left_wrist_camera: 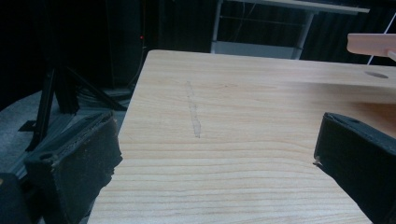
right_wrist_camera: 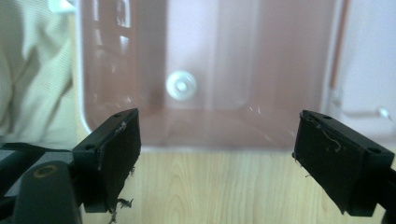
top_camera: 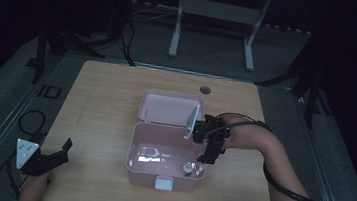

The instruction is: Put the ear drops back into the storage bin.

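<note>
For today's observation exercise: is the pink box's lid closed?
No. In the high view the pink box stands open, its lid laid back flat on the table.

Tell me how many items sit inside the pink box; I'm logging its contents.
1: a small white bottle stands in the pink box's near right corner, below the right gripper. The near wall may hide something more.

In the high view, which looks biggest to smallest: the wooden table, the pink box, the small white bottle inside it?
1. wooden table
2. pink box, with its lid open
3. small white bottle, by far the smallest
</note>
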{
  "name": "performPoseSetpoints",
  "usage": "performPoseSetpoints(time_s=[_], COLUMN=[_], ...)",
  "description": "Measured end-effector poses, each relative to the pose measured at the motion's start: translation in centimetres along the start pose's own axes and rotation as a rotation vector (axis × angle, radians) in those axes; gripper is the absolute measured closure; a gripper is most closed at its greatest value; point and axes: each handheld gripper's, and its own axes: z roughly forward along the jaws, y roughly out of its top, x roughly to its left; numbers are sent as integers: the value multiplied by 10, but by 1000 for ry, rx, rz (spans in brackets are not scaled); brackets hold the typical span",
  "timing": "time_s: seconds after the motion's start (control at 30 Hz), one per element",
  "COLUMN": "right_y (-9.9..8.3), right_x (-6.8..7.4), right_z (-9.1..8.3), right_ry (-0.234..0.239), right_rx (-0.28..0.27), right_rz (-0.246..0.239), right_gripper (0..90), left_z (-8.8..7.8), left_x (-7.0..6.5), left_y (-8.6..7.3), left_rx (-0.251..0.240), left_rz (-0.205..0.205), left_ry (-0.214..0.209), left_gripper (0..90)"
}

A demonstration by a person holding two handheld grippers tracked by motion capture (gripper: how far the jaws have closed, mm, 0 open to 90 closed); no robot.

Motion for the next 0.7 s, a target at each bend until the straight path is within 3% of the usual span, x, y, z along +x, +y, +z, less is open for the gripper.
performPoseSetpoints(time_s=[0.1,0.37,0.7], right_y=[-13,-44,-73], right_x=[-3,-7,-9], right_z=[-2,5,37], right_ry=[-29,-35,-53], right_rx=[-6,-29,-78], right_rz=[29,98,185], right_gripper=[147,149,149], left_z=[0,0,0], left_x=[0,0,0], left_y=[0,0,0], left_rx=[0,2,2], left_rz=[1,4,4], left_ry=[0,0,0], left_gripper=[5,5,5])
